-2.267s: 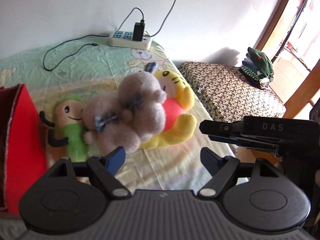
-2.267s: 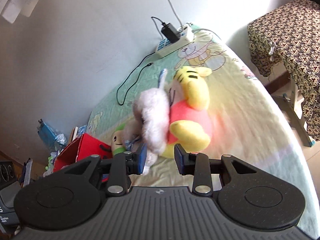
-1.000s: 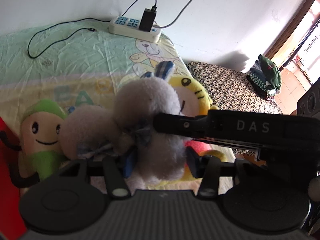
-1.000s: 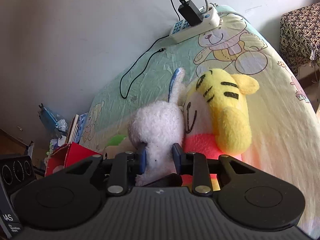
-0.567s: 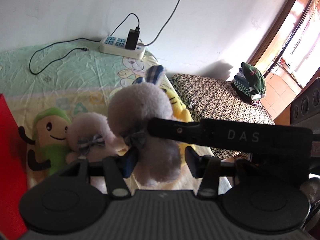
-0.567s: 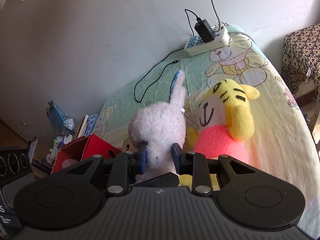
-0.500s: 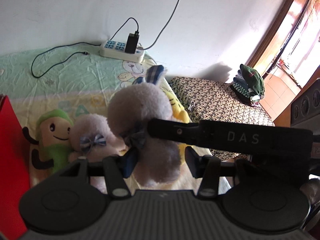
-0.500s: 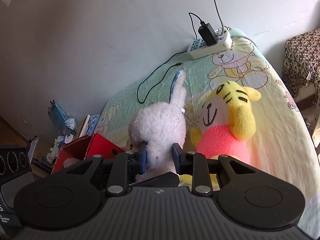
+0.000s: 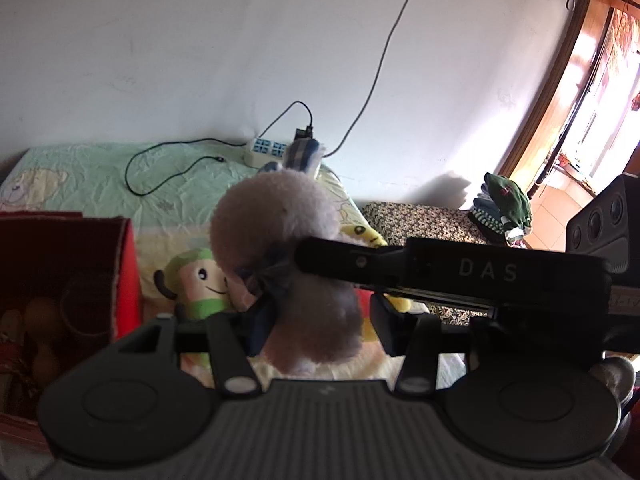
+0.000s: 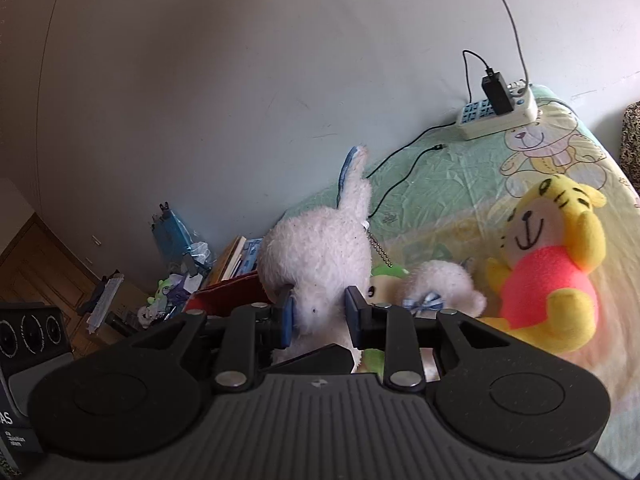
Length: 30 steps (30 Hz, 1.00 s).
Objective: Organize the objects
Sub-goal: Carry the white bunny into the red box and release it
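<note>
Right wrist | both claws clamp white plush rabbit [image 10: 320, 264] | bear-print bedsheet [image 10: 460, 184] | pale wall [image 10: 240, 80]

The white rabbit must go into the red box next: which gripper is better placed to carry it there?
Probably left. The left gripper grips the rabbit, and the red box lies on its side.

On the bed [image 10: 460, 184], the tiger toy [image 10: 548, 264] lies right of the small plush [image 10: 440, 284].
</note>
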Motion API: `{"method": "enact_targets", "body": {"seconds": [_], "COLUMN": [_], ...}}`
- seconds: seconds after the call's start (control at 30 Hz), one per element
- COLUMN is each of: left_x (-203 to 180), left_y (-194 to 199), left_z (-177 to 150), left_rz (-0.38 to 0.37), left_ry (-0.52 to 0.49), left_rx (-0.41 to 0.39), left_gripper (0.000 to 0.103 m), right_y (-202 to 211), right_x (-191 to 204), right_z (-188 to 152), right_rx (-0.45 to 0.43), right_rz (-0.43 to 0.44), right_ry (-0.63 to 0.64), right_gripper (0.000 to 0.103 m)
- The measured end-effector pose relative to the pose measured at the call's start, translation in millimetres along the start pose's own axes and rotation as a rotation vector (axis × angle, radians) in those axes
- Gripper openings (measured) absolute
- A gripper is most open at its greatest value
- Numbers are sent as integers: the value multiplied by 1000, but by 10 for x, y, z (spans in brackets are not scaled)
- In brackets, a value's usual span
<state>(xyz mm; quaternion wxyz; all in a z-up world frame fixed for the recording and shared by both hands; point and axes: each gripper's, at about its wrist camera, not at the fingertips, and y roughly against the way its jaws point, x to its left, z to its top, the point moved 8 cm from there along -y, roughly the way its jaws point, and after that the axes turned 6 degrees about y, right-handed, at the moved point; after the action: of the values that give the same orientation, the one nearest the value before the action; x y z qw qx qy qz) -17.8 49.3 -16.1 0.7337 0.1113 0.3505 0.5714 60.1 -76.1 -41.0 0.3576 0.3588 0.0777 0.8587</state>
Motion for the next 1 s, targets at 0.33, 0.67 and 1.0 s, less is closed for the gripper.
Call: {"method": "enact_targets", "body": {"seconds": [0.33, 0.67, 1.0], "left_x": [883, 1869, 2620], "left_y": [626, 805, 663], "left_z": [87, 52, 56], "left_rz": [43, 123, 175], "left_ry": [39, 98, 133], "left_rx": [-63, 2, 74], "left_gripper": [51, 51, 51], "right_y": [-556, -1452, -2037], "right_x": [829, 1270, 1482], "right_z": [-115, -518, -857], "right_rx": [14, 158, 262], "right_rz": [65, 98, 38], "right_ry": [41, -107, -215], "right_gripper": [29, 29, 29]}}
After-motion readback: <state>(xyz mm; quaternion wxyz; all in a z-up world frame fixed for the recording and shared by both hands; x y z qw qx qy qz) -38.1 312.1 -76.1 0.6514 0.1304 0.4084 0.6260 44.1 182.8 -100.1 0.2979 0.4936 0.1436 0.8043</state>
